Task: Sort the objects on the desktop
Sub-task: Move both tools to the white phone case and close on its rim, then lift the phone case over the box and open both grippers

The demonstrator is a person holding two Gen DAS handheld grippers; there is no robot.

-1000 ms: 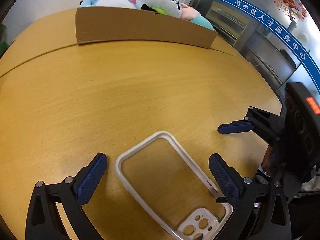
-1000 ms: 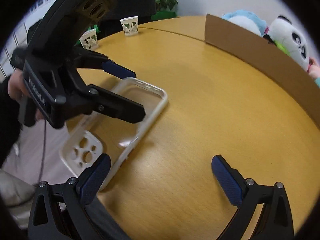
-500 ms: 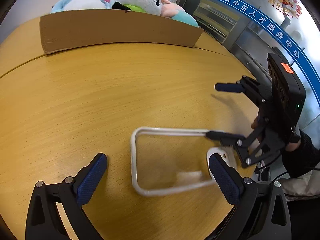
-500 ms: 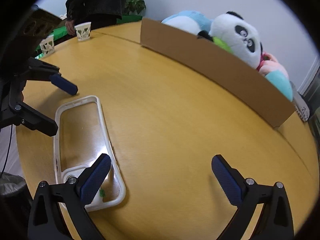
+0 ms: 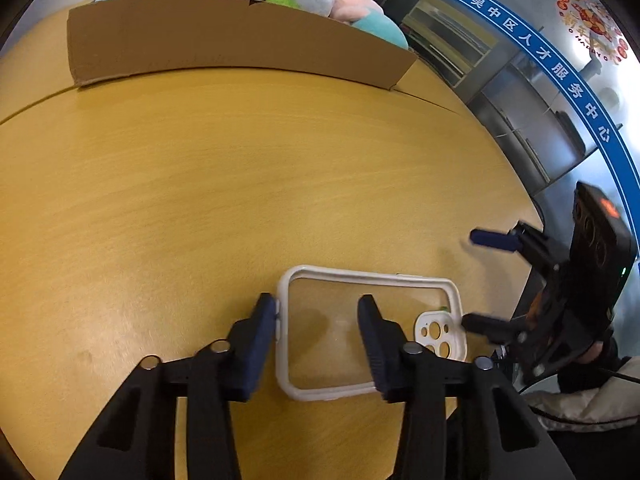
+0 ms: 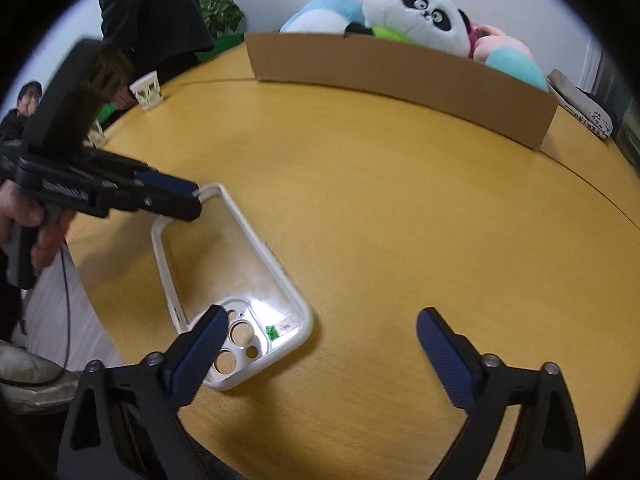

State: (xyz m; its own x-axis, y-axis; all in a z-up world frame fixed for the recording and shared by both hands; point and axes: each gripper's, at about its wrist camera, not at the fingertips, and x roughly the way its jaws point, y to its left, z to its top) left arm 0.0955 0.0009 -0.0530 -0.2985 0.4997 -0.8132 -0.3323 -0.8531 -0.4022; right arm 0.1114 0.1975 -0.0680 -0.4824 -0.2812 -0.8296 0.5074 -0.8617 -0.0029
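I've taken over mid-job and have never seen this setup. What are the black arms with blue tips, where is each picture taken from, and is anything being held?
There is no robot: a person holds a hand-held claw in each hand, and each has a fisheye camera looking out along its two blue-padded fingers. One picture comes from the left claw and the other from the right claw.

On the wooden table lies a clear phone case with a white rim. Further back are a cardboard box, plush toys and a paper cup.

The left claw has narrowed over the case's plain end, with one finger outside the rim and one inside. I cannot tell whether it is gripping. The right claw is open at the camera-hole end and holds nothing.
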